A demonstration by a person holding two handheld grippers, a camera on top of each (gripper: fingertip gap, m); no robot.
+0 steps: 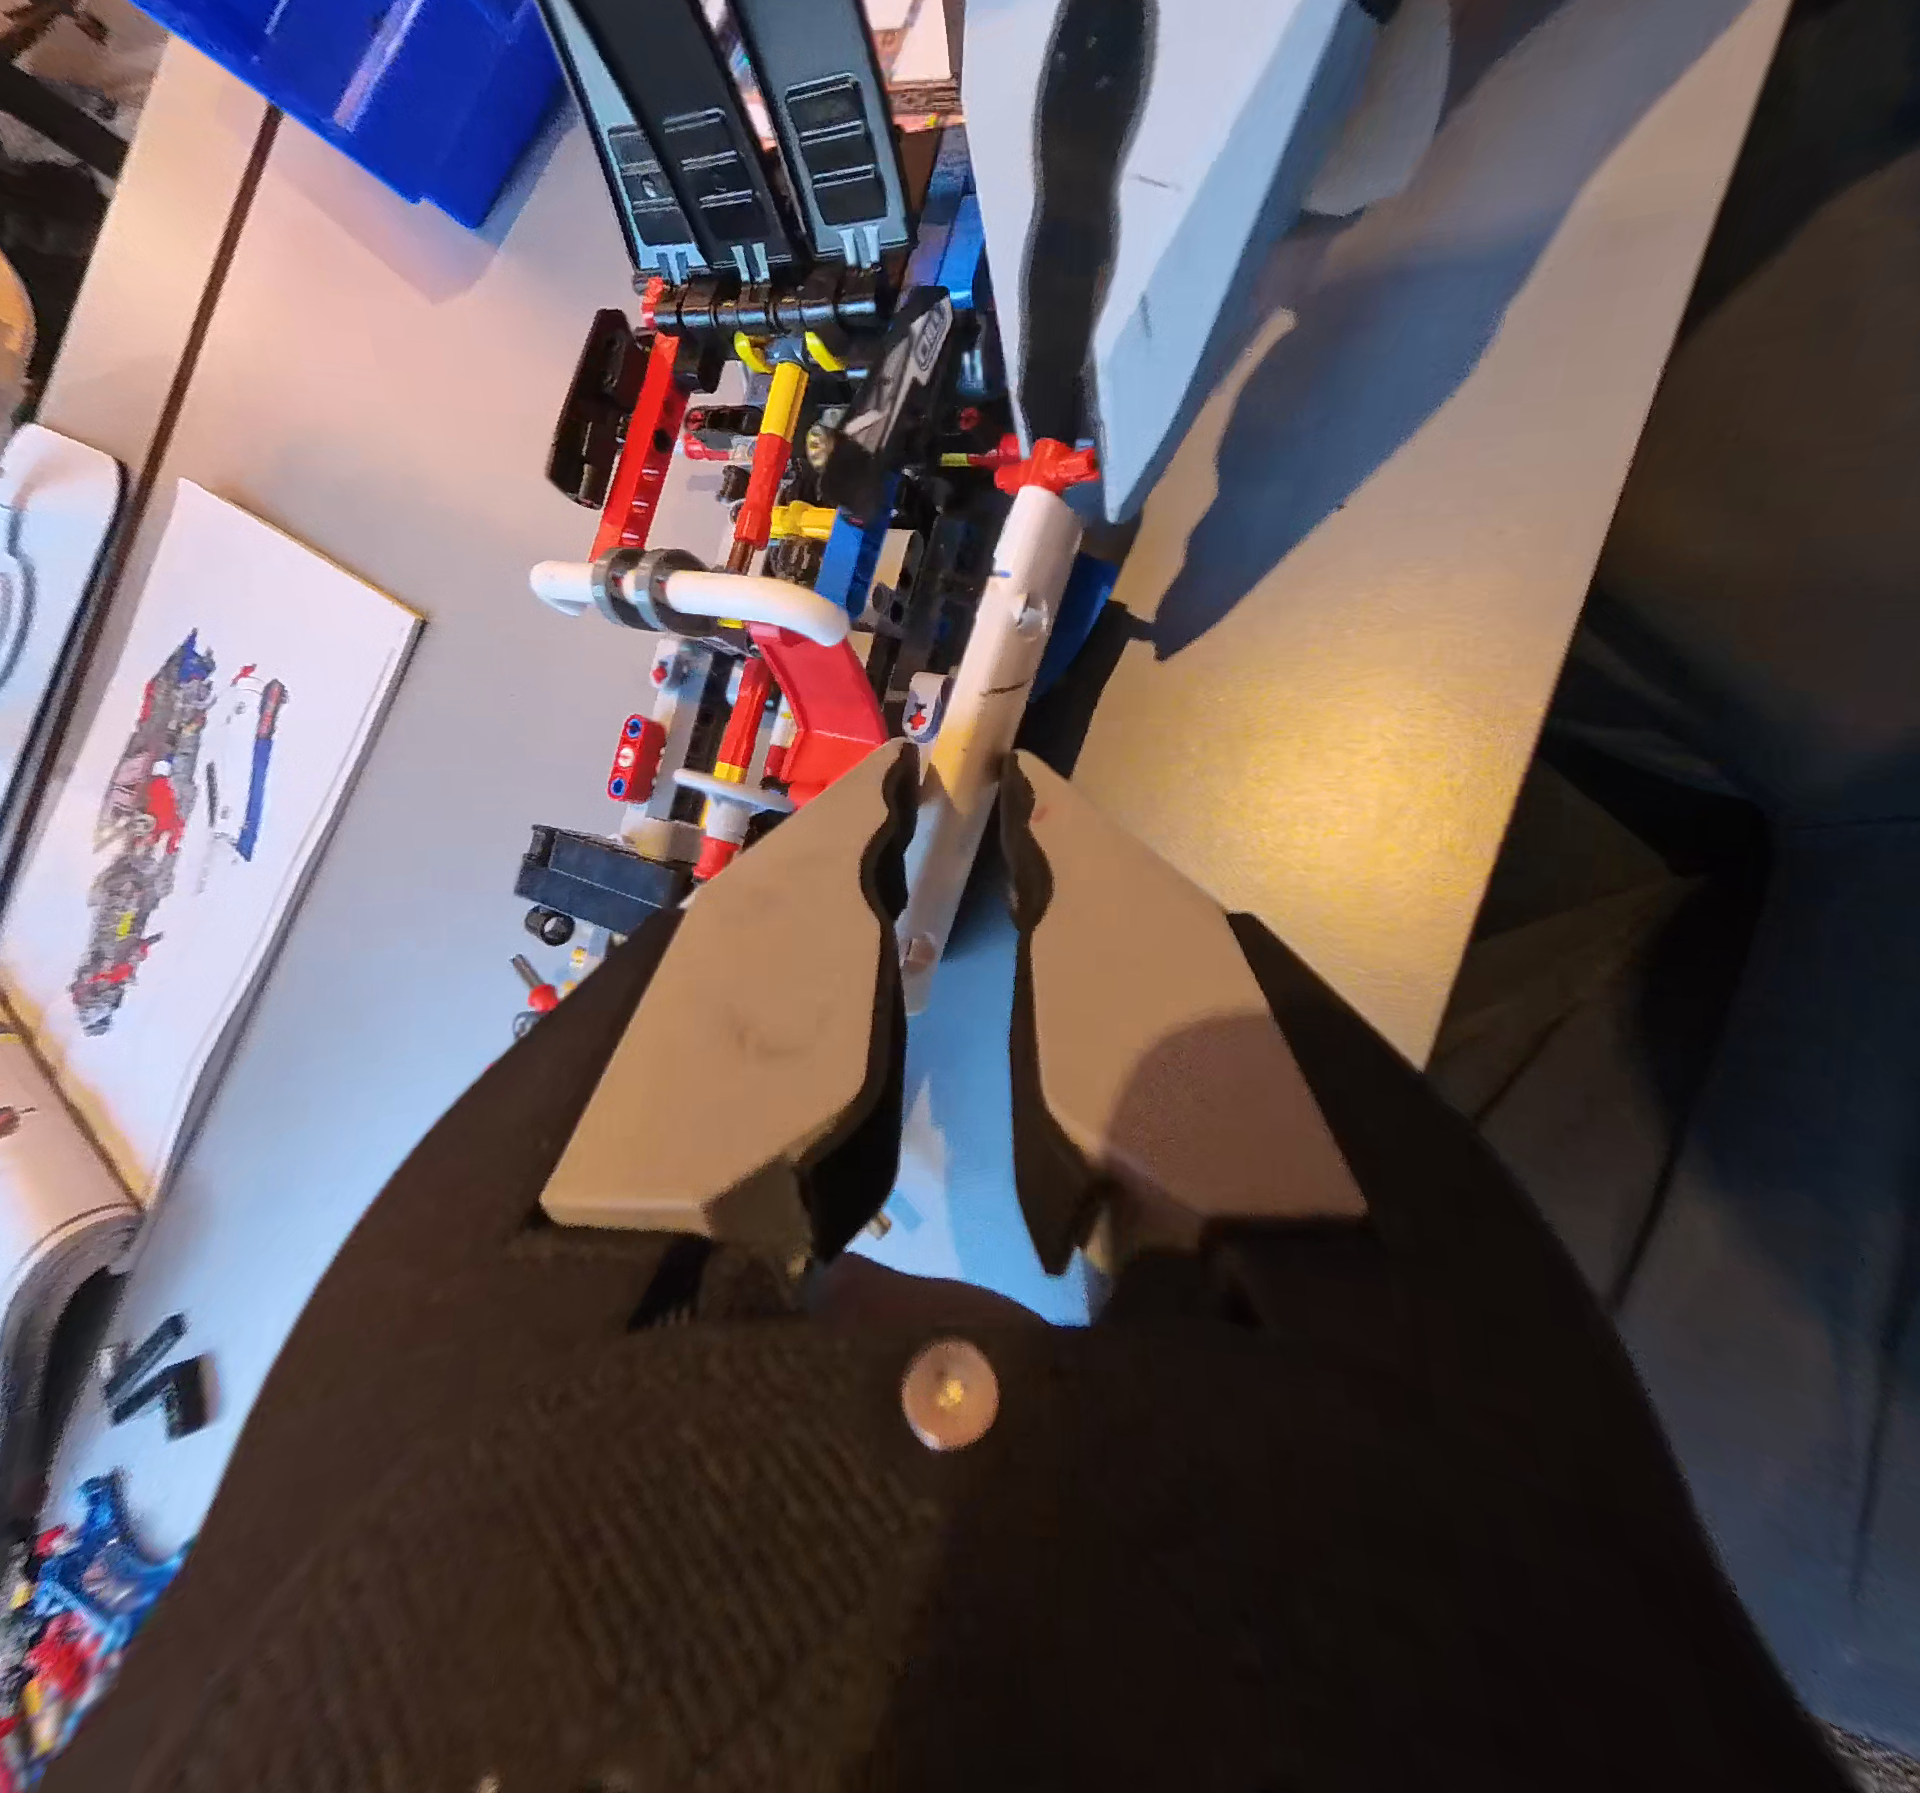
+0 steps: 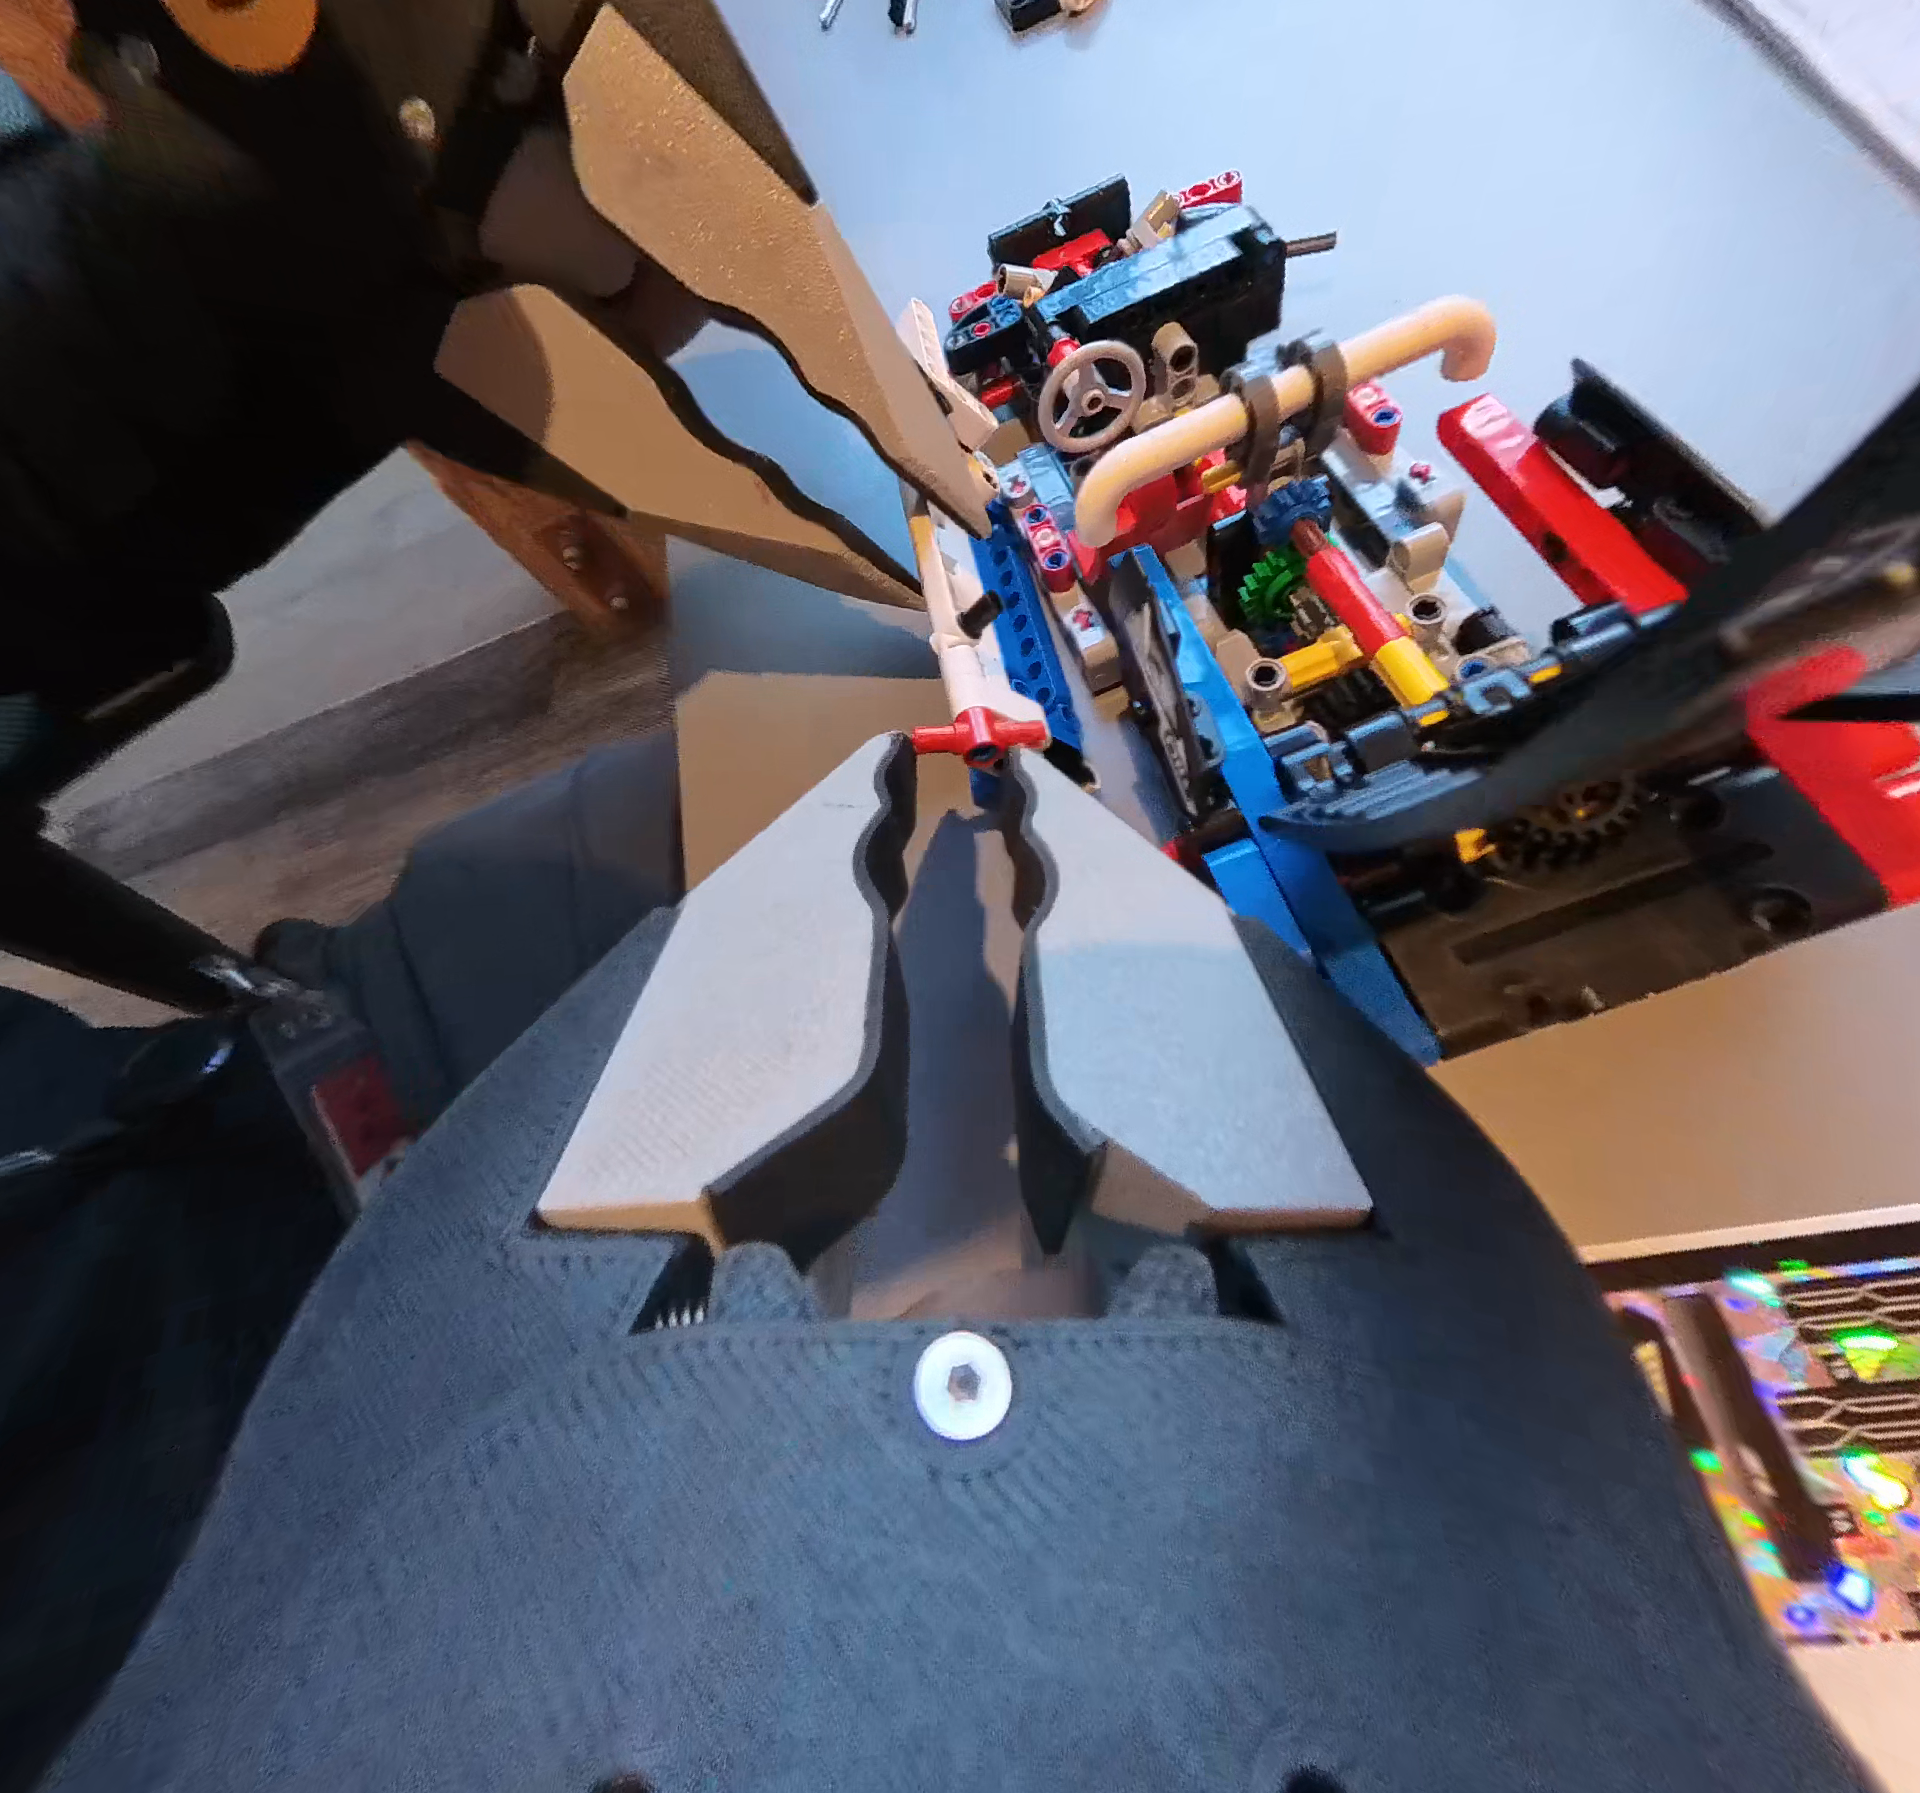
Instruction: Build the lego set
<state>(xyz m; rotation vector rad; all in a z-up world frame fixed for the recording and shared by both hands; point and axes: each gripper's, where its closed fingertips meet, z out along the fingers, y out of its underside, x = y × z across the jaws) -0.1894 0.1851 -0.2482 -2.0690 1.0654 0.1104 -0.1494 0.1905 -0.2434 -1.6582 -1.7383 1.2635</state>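
Fitting long white side beam (image 1: 1003,663) onto half-built multicoloured model (image 1: 769,538) — left gripper (image 1: 958,769) clamped on it, right gripper (image 2: 961,775) parted, empty — needing red cross-pin (image 2: 977,735) pinched next.

So my claw is hovering over a pale grey table (image 1: 395,455), with warm yellowish light pooling on the top just right of my left claw. Up and to the left of that claw sits a big blue plastic bin (image 1: 343,18), and a dark seam runs along the table further left. Past the table edge, left of my right claw, I see grey wood-look flooring (image 2: 343,694) and a wooden furniture leg (image 2: 561,548). Low on that claw's right there's a shiny holographic surface (image 2: 1787,1452).
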